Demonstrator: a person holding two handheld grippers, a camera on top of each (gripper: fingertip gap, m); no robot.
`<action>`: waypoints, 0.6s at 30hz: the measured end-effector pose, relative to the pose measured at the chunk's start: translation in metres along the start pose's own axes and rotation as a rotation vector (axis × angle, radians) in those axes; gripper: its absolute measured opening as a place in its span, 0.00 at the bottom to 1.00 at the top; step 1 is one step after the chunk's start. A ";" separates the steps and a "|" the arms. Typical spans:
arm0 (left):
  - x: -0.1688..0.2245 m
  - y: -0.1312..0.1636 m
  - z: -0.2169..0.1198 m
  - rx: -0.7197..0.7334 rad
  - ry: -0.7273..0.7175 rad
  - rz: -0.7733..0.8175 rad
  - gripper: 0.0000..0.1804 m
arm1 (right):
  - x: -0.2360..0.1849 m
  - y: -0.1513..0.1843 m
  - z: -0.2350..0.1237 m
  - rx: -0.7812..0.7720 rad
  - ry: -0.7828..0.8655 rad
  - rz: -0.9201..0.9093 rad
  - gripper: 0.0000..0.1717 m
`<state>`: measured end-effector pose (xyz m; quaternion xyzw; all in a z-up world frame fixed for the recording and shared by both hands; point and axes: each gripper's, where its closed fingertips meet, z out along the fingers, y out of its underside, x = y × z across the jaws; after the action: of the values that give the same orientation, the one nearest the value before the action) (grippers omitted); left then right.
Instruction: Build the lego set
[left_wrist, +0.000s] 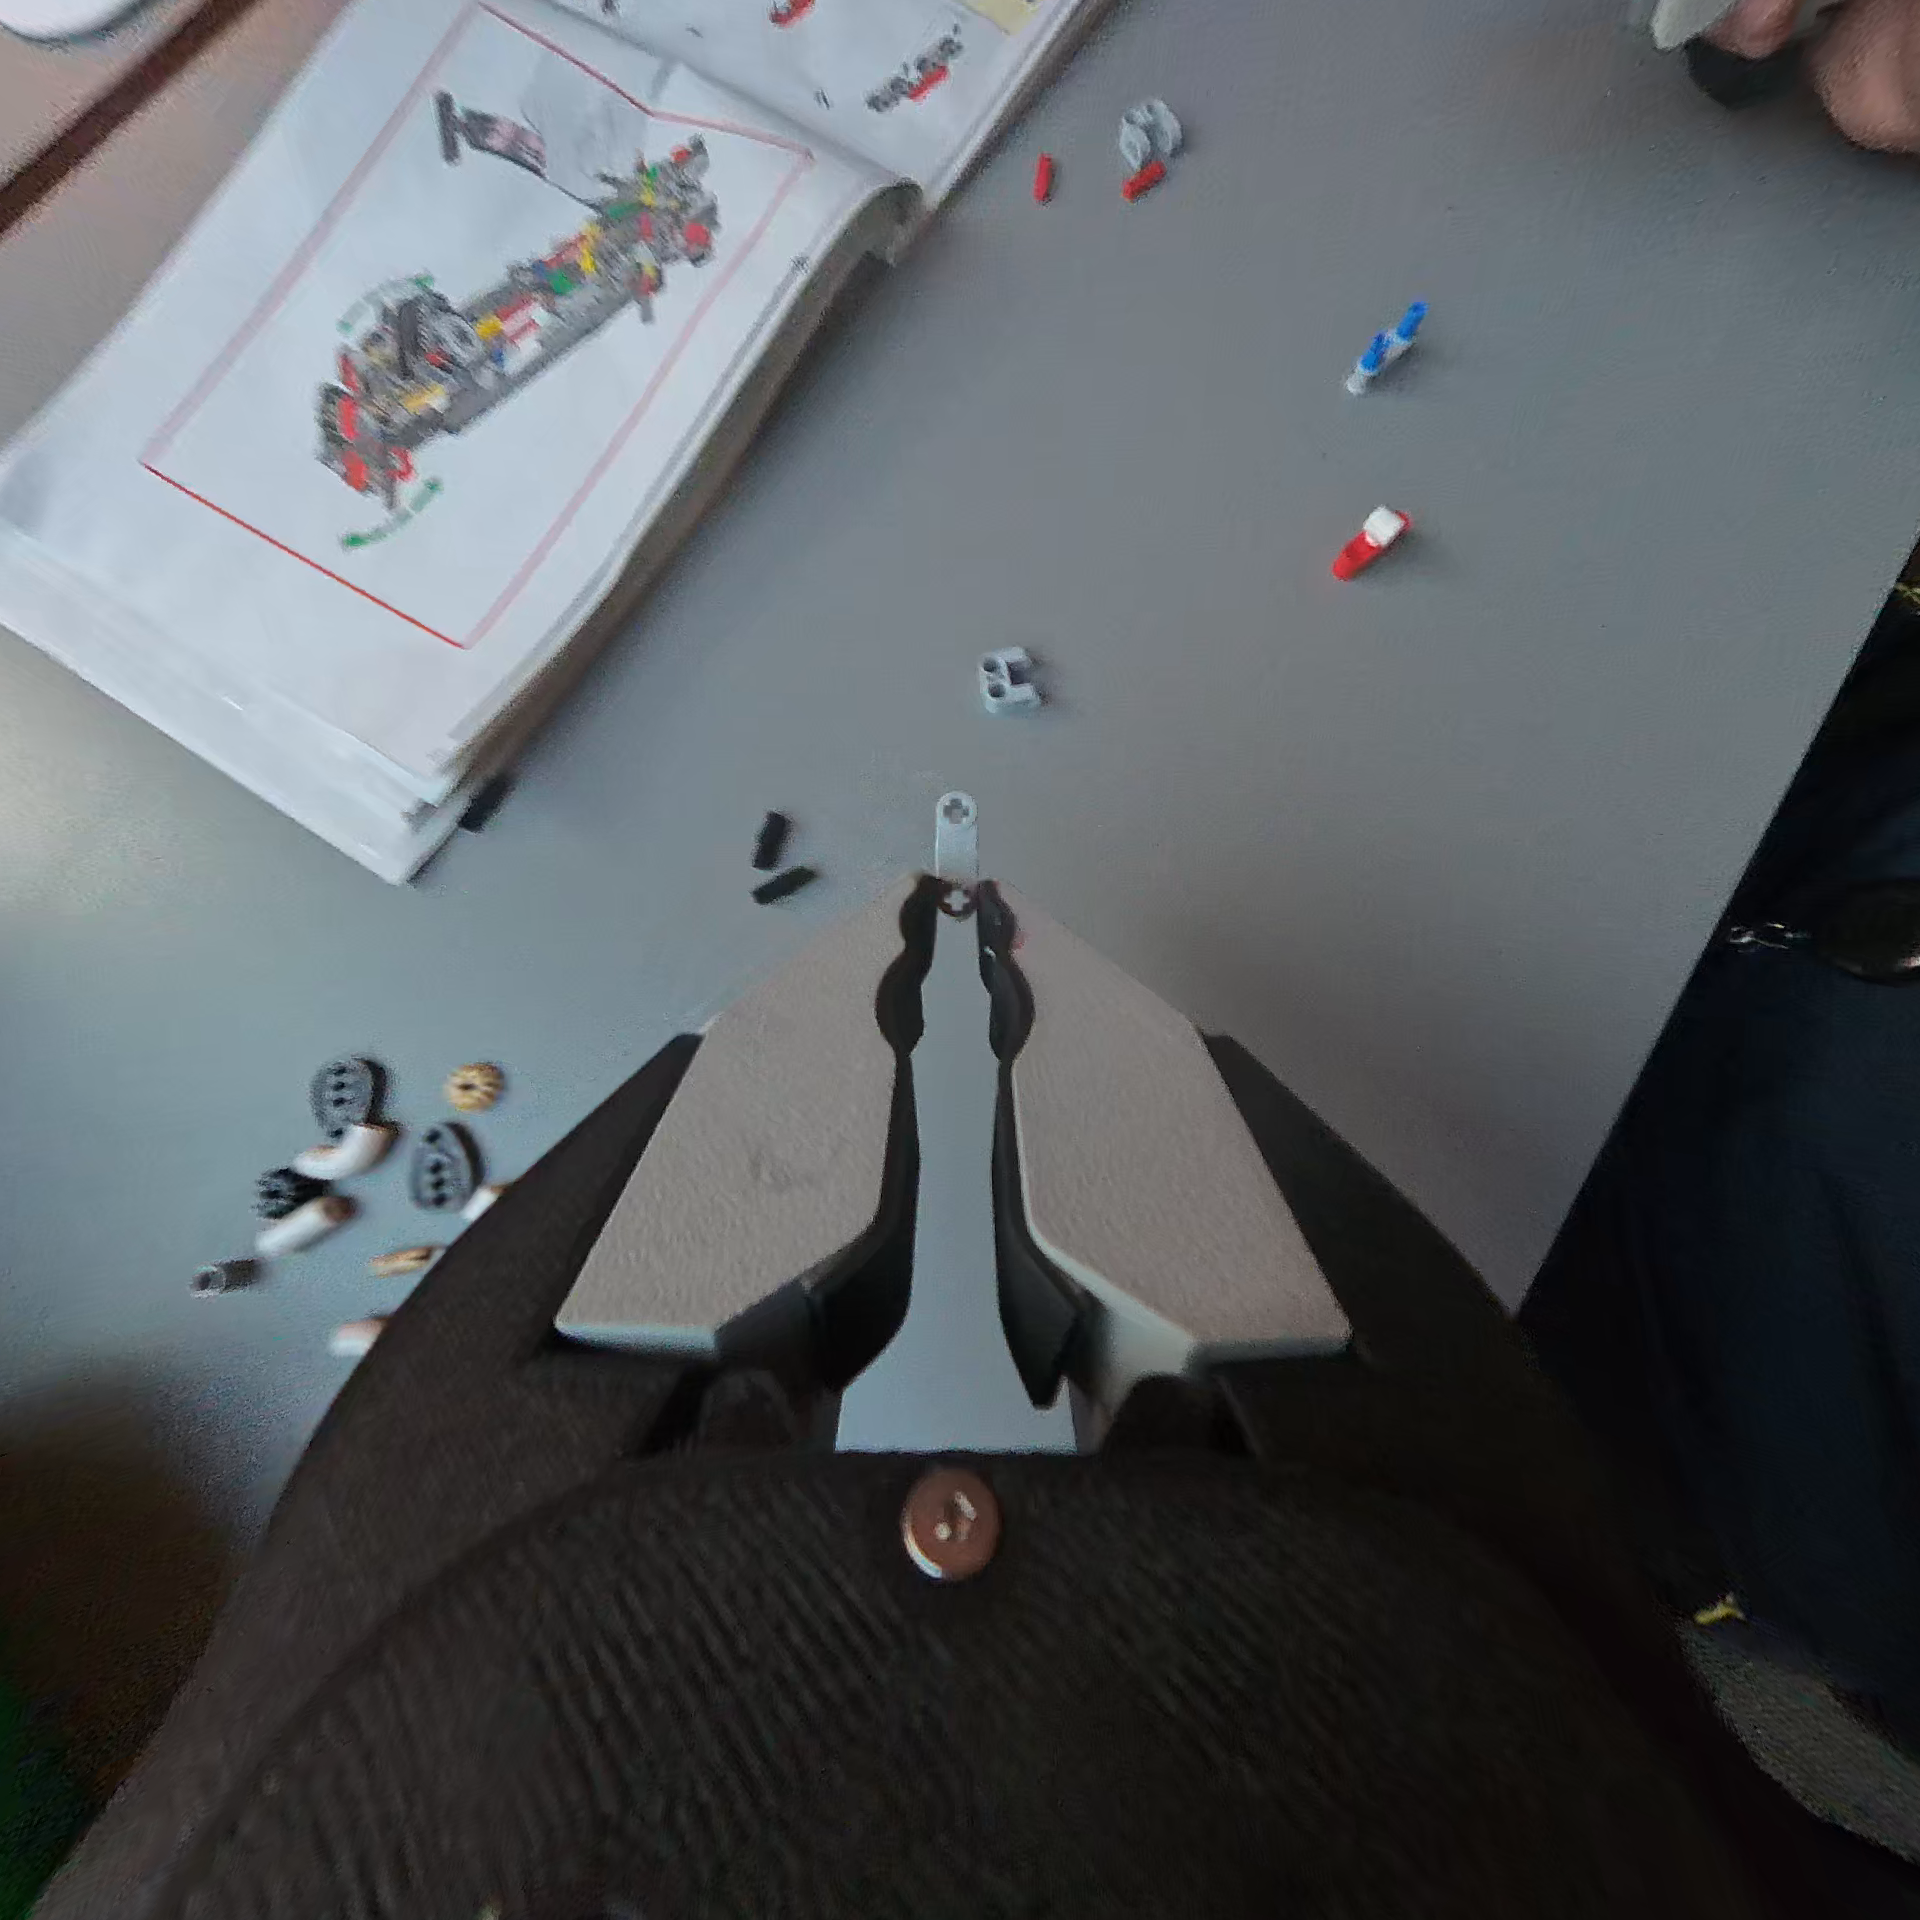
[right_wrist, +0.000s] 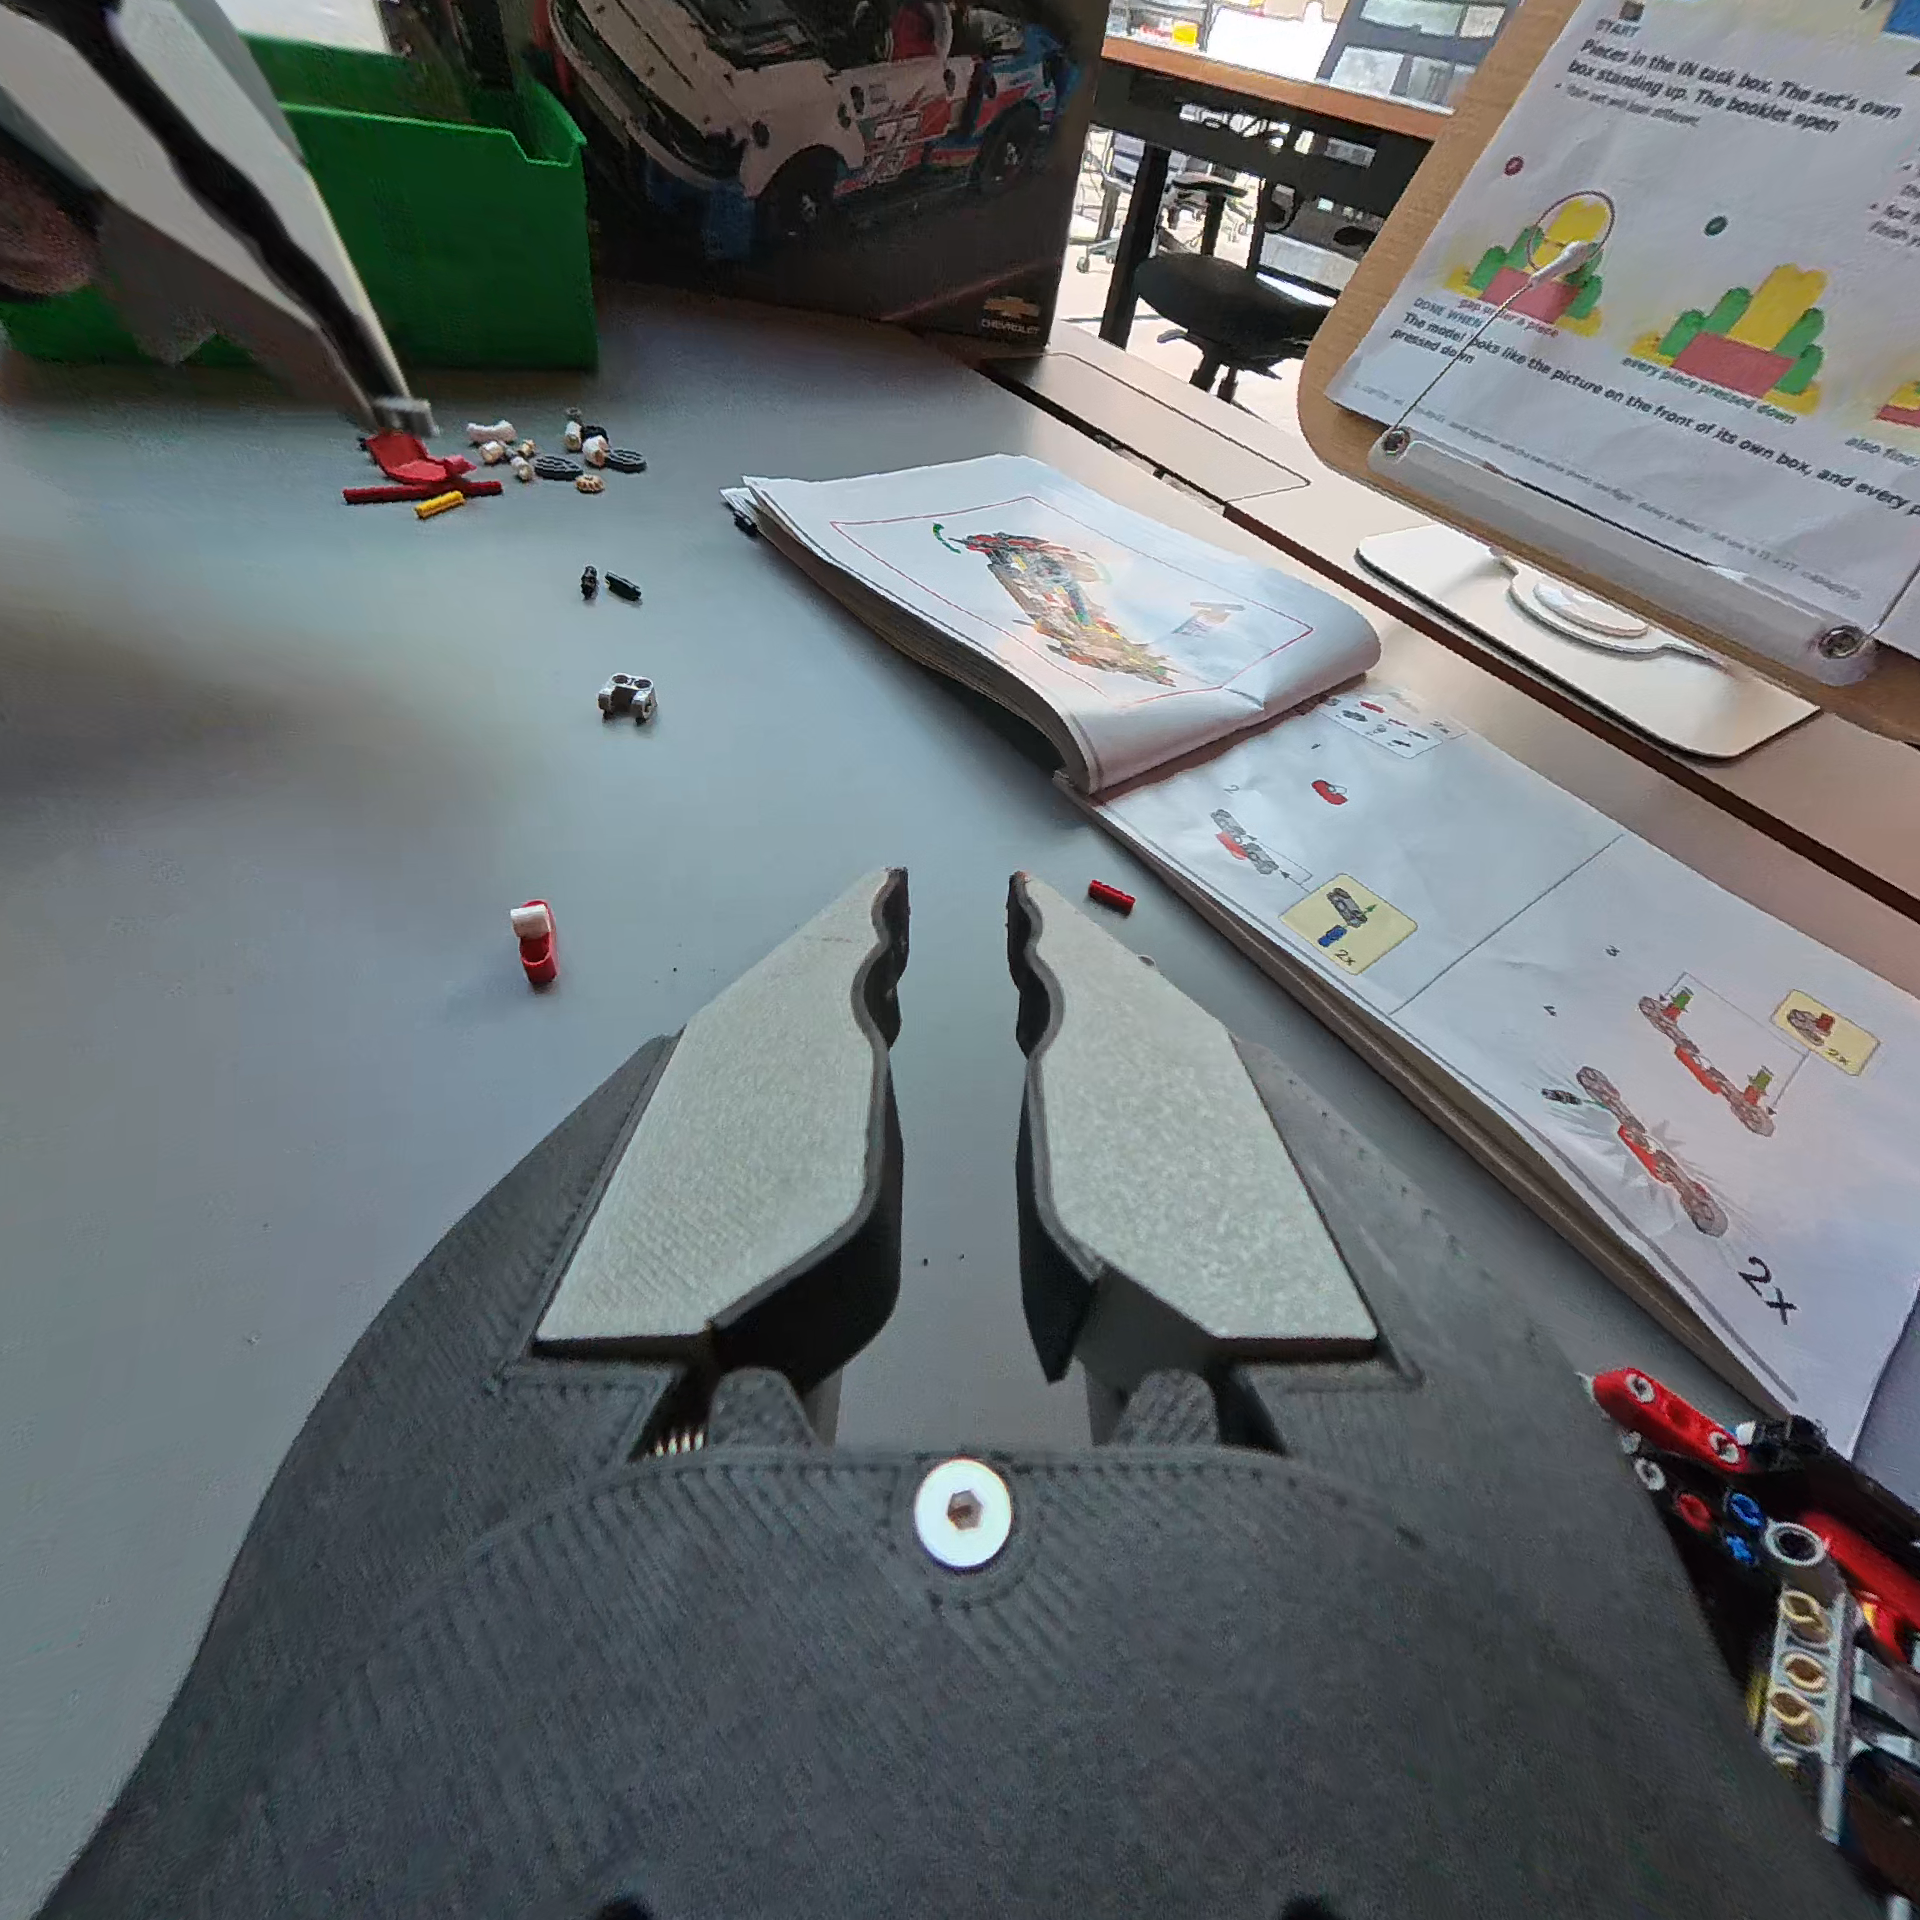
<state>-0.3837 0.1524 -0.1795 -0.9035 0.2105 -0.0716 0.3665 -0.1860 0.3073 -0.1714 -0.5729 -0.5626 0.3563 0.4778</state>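
My left gripper (left_wrist: 954, 896) is shut on the near end of a small flat light-grey beam (left_wrist: 956, 844) with a cross hole at each end; the beam points away from me just above the grey table (left_wrist: 1247, 831). In the right wrist view this gripper (right_wrist: 400, 414) reaches down at the top left with the grey beam (right_wrist: 407, 416) at its tips, over a heap of red and small parts (right_wrist: 499, 462). My right gripper (right_wrist: 958, 883) is open and empty, low over the table. A small red pin (right_wrist: 1110, 896) lies just right of its tips.
An open instruction booklet (right_wrist: 1091, 613) (left_wrist: 416, 364) lies to the right. On the table are a grey connector (right_wrist: 628, 696), a red-and-white piece (right_wrist: 537, 940), black pins (right_wrist: 613, 585) and a blue piece (left_wrist: 1387, 348). A green bin (right_wrist: 457, 229) and a box (right_wrist: 831, 156) stand behind. A part-built model (right_wrist: 1787, 1579) is at the near right. The grippers' ends are close to 25 cm from one another. My left gripper is the nearer one to the grey connector (right_wrist: 628, 696): about 10 cm, against 20 cm. Look for it in the left wrist view (left_wrist: 1017, 671) too.
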 end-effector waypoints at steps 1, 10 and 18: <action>0.007 0.008 0.008 -0.004 0.004 -0.017 0.03 | -0.001 0.001 0.001 -0.007 -0.002 -0.004 0.09; 0.041 0.020 0.072 0.006 0.016 -0.046 0.03 | -0.002 0.006 0.003 -0.038 0.007 -0.019 0.09; 0.018 0.026 0.042 0.017 -0.050 -0.069 0.14 | -0.003 0.006 0.002 -0.031 0.002 -0.016 0.09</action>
<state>-0.3638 0.1546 -0.2281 -0.9086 0.1692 -0.0635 0.3766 -0.1866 0.3056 -0.1776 -0.5760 -0.5724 0.3431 0.4721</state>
